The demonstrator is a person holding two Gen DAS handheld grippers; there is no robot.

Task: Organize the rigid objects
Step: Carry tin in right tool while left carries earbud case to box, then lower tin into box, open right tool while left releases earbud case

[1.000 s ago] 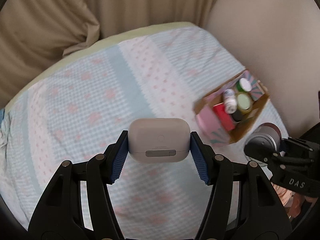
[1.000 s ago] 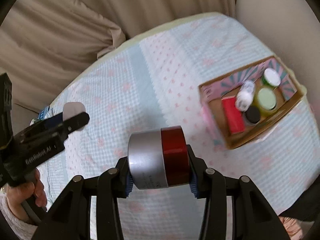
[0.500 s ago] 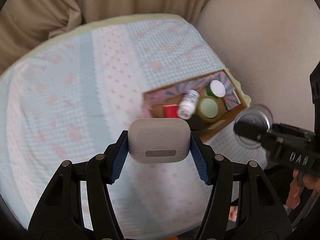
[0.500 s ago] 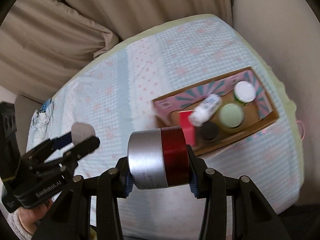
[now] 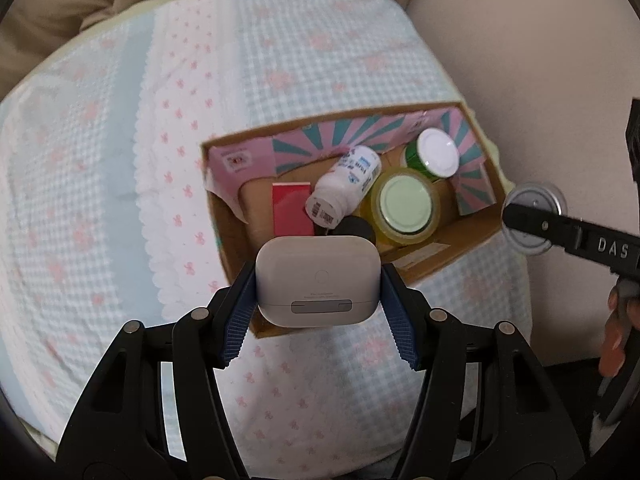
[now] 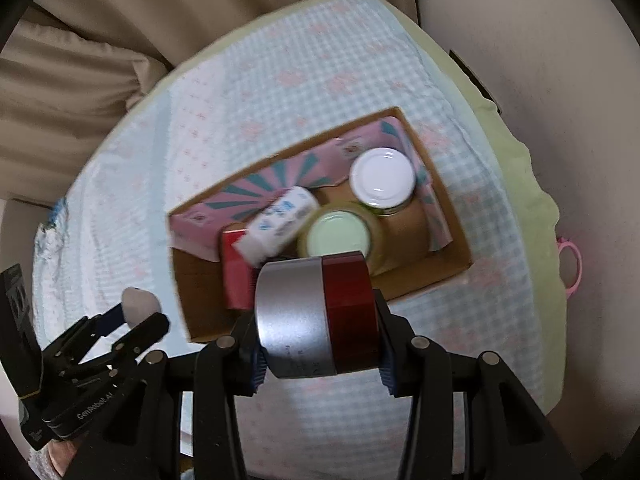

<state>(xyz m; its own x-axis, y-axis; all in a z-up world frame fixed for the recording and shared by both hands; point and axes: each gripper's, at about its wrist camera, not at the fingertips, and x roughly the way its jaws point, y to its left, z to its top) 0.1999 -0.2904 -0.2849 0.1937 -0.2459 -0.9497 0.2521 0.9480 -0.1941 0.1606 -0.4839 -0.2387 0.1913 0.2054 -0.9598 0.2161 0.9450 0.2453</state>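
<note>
Closest to us, our left gripper (image 5: 318, 280) clamps a rounded white plastic earbud case (image 5: 317, 280) by its two sides, hinge plate facing the lens, so it can drop flat. Our right gripper (image 6: 318, 314) grips a squat silver-and-dark-red metal cylinder (image 6: 318, 314) end to end between its blue pads, lying on its side, jaws set to the cylinder's length. Both loads hover above the near wall of the open brown cardboard box (image 5: 452, 250) with its pink-and-teal sunburst lining, apparently poised for release; neither touches it.

Inside the box, a flat red packet (image 5: 291, 208) lies at the left; a white plastic pill bottle (image 5: 344, 186) with blue print leans across a yellow jar with a pale green lid (image 5: 404, 204), and a green jar with a white lid (image 5: 434, 152) stands in the far corner. A small dark round thing beside the bottle is too hidden to name.

The bottle's text is unreadable. "DAS" shows on the right gripper's arm, "GenRobot AI" on the left's.

Beyond spreads the blue-and-pink checked bedspread (image 5: 100, 180), then beige curtains (image 6: 80, 60).
</note>
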